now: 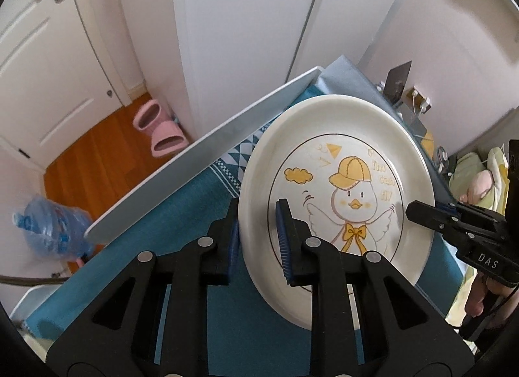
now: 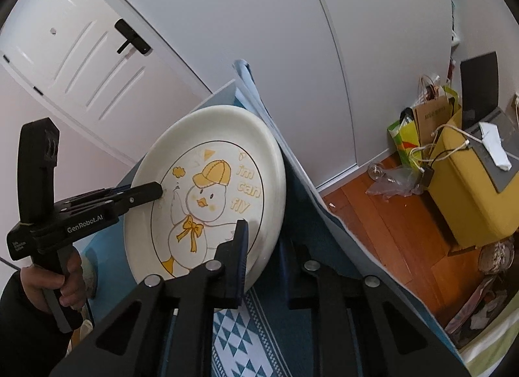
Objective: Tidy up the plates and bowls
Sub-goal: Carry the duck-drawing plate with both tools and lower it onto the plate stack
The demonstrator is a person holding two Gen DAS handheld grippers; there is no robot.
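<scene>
A teal patterned tablecloth [image 1: 201, 201] lies under the round white ceramic duck-printed plate [image 1: 337, 182], held tilted above it. The plate is likely rigid, glossy, slippery and breakable; its rim is the handhold. The left gripper [image 1: 259, 240] and right gripper [image 2: 269, 257] each clench opposite rims.

Soft even daylight, sharp centre, fisheye-warped dark edges.

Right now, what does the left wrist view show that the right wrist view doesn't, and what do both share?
Only the left wrist view shows the pink slippers and the blue water jug on the wooden floor. Only the right wrist view shows the yellow box and the paper bags. Both show the duck plate gripped at opposite rims by the left gripper and right gripper, above the blue patterned cloth.
</scene>
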